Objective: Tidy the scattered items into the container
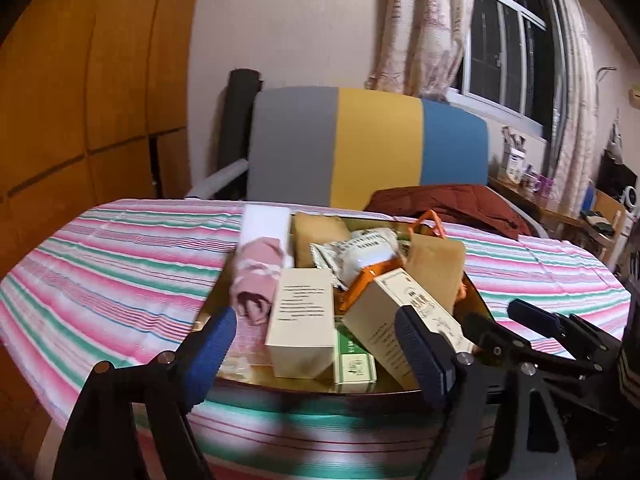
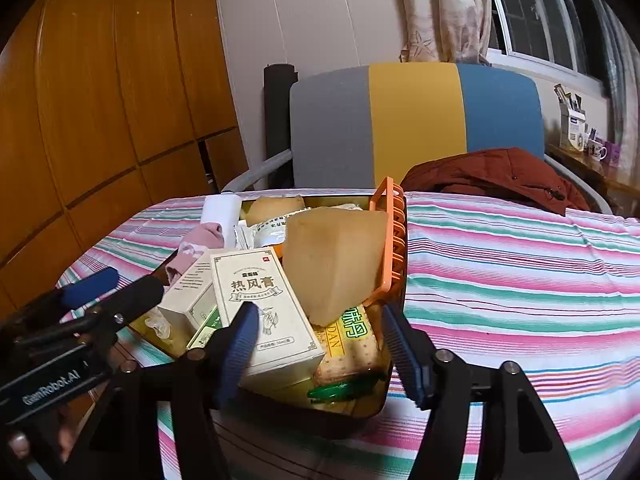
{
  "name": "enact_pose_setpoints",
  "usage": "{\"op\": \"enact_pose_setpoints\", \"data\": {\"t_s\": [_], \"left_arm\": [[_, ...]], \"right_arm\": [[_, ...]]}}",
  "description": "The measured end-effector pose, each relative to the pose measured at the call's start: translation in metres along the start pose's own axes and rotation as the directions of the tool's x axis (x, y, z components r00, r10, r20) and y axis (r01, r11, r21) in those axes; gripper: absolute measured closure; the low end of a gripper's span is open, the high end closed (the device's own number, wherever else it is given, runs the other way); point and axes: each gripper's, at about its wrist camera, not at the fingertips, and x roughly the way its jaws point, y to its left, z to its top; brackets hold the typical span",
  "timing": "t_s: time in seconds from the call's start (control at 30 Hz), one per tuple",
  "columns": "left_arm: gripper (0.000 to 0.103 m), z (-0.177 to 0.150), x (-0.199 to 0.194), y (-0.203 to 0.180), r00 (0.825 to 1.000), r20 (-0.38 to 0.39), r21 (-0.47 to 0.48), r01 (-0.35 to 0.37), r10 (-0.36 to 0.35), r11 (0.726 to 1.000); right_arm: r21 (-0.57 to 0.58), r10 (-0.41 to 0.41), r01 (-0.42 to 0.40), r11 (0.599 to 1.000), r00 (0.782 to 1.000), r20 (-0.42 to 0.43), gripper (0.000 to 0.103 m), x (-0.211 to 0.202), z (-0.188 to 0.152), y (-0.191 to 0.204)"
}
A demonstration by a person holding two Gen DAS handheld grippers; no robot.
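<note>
A shallow gold tin (image 1: 256,378) sits on the striped tablecloth, piled with items. It holds two cream boxes (image 1: 302,316), a pink sock (image 1: 256,276), white packets (image 1: 360,254), a tan sponge (image 2: 336,256), an orange plastic basket (image 2: 390,240), a green box (image 1: 354,358) and a cracker packet (image 2: 354,344). My left gripper (image 1: 316,334) hovers open over the tin's near edge, nothing pressed between its blue pads. My right gripper (image 2: 320,326) stands open just right of it, with the cream box printed with Chinese characters (image 2: 262,304) lying loose between its fingers.
The round table carries a pink, green and white striped cloth (image 2: 520,280). Behind it stands a grey, yellow and blue chair (image 1: 372,144) with a rust-red jacket (image 2: 492,180) on it. Wooden panels fill the left; a cluttered side table (image 1: 532,184) is at the right.
</note>
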Motion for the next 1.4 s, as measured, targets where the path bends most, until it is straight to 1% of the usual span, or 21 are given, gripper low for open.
{"op": "enact_pose_setpoints", "data": {"t_s": [0.03,0.13,0.27,0.43,0.53,0.57,0.6,0.7,0.8,0.87,0.93,1.03,1.23,1.27,1.4], "left_arm": [[0.020,0.001,-0.003,0.002,1.000,0.007,-0.008,0.008,-0.008,1.000],[0.020,0.003,-0.008,0.005,1.000,0.008,-0.028,-0.020,0.020,0.999],[0.020,0.004,-0.016,0.010,0.999,0.013,-0.050,-0.039,0.039,0.998],[0.020,0.007,-0.023,0.011,0.991,0.020,-0.046,-0.130,0.132,0.990],[0.020,0.009,-0.021,0.012,0.983,0.008,-0.046,-0.182,0.183,0.982],[0.021,0.009,-0.021,0.011,0.980,0.010,-0.039,-0.196,0.196,0.980],[0.024,0.009,-0.021,0.011,0.979,0.010,-0.035,-0.204,0.205,0.978],[0.033,0.009,-0.017,0.013,0.983,-0.011,-0.047,-0.184,0.183,0.982],[0.039,0.006,-0.009,0.015,0.986,-0.051,-0.049,-0.163,0.160,0.985],[0.041,0.004,-0.004,0.015,0.986,-0.077,-0.051,-0.152,0.148,0.987],[0.042,0.002,-0.001,0.014,0.985,-0.094,-0.042,-0.148,0.144,0.988],[0.042,0.000,0.000,0.013,0.985,-0.097,-0.046,-0.148,0.143,0.988],[0.043,0.001,0.001,0.014,0.982,-0.093,-0.036,-0.167,0.163,0.985],[0.046,0.000,0.000,0.014,0.982,-0.090,-0.030,-0.168,0.164,0.985],[0.047,0.001,0.000,0.013,0.985,-0.085,-0.022,-0.154,0.151,0.988]], "right_arm": [[0.001,-0.003,0.003,1.000,1.000,0.002,0.033,-0.001,0.000,0.000],[-0.002,-0.002,0.002,1.000,1.000,0.007,0.030,-0.004,0.000,0.003],[-0.008,-0.005,0.005,1.000,1.000,0.008,0.029,-0.007,0.000,0.008],[-0.010,-0.007,0.007,1.000,1.000,0.012,0.027,-0.009,0.000,0.011],[-0.014,-0.007,0.007,1.000,1.000,0.013,0.026,-0.008,-0.001,0.014],[-0.015,-0.008,0.008,1.000,1.000,0.013,0.026,-0.008,-0.001,0.014],[-0.014,-0.007,0.007,1.000,1.000,0.012,0.026,-0.007,-0.001,0.014],[-0.013,-0.007,0.007,1.000,1.000,0.013,0.025,-0.007,-0.002,0.014],[-0.011,-0.006,0.006,1.000,1.000,0.013,0.024,-0.006,-0.002,0.014],[-0.013,-0.007,0.007,1.000,1.000,0.015,0.023,-0.006,-0.002,0.014],[-0.019,-0.010,0.010,1.000,1.000,0.017,0.022,-0.006,-0.001,0.015],[-0.025,-0.011,0.011,1.000,1.000,0.021,0.021,-0.005,0.001,0.018],[-0.047,-0.012,0.013,0.999,1.000,0.021,0.020,-0.001,0.004,0.023],[-0.051,-0.015,0.016,0.999,1.000,0.020,0.020,0.000,0.004,0.024],[-0.061,-0.018,0.019,0.998,1.000,0.017,0.019,0.001,0.003,0.027]]}}
